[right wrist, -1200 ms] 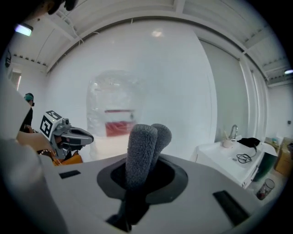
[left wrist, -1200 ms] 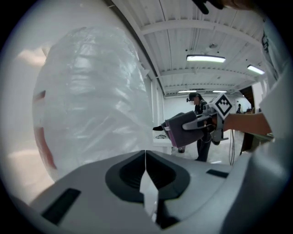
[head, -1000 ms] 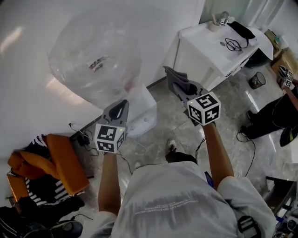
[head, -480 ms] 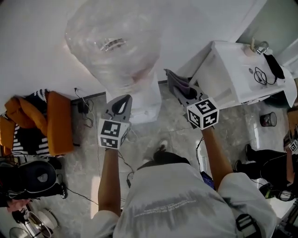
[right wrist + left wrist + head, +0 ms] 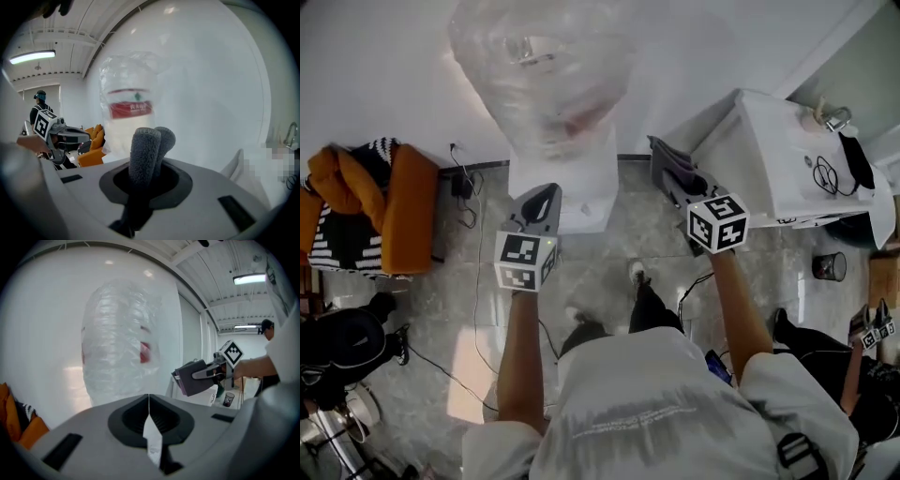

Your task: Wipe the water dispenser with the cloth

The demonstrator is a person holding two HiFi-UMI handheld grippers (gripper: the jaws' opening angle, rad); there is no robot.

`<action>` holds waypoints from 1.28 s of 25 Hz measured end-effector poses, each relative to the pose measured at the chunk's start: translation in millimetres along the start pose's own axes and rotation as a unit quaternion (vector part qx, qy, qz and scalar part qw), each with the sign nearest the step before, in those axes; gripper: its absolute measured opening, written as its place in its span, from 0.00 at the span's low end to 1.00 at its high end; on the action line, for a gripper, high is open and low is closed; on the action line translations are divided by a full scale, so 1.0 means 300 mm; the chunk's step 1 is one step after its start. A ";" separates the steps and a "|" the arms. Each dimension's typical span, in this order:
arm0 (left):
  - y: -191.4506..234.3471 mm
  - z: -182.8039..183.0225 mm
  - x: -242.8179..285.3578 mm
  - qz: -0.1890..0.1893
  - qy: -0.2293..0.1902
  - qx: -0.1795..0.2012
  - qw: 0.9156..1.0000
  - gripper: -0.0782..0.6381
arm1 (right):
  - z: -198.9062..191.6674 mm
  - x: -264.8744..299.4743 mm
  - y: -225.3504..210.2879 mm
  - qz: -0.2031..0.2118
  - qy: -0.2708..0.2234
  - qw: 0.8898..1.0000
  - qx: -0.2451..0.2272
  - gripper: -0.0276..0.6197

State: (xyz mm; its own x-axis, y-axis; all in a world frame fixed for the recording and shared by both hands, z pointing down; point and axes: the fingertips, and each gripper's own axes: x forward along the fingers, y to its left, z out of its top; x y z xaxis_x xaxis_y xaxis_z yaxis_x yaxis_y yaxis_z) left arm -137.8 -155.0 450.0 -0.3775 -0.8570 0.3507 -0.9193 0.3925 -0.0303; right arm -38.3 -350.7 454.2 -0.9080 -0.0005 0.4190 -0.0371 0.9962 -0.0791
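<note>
Two grippers are raised in front of the body. Left gripper [image 5: 544,199]: jaws pressed together, nothing between them. Right gripper [image 5: 679,184]: jaws pinching the folded grey cloth [image 5: 144,149], which stands up past the tips.

Change over the last second: the view has swung round, so the dispenser [image 5: 586,183] now sits dead ahead instead of off to one side. Grippers flank it without touching.

Judgement: approach done, wiping not begun.

Dispenser: white body on the floor against the wall; bottle [image 5: 542,70] on top, shrouded in crinkled clear plastic.
</note>
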 end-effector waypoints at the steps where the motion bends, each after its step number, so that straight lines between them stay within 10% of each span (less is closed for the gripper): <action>1: -0.007 -0.009 0.006 0.007 0.001 -0.004 1.000 0.13 | -0.004 0.018 -0.015 0.006 0.000 1.000 -0.002 0.14; 16: -0.031 -0.147 0.236 0.141 0.033 -0.091 0.985 0.13 | -0.128 0.520 -0.390 0.101 0.042 0.994 0.000 0.14; 32: -0.043 -0.411 0.310 0.184 0.083 -0.131 0.971 0.13 | -0.659 1.131 -0.398 0.128 0.211 0.969 -0.009 0.14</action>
State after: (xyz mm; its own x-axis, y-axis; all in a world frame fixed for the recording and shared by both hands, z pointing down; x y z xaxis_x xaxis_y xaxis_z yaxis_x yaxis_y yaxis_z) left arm -147.1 -198.6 598.5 -0.6319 -0.5854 0.5079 -0.6574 0.7520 0.0489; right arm -259.2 -452.6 784.7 -0.6350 0.2785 0.7205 0.1769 0.9604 -0.2153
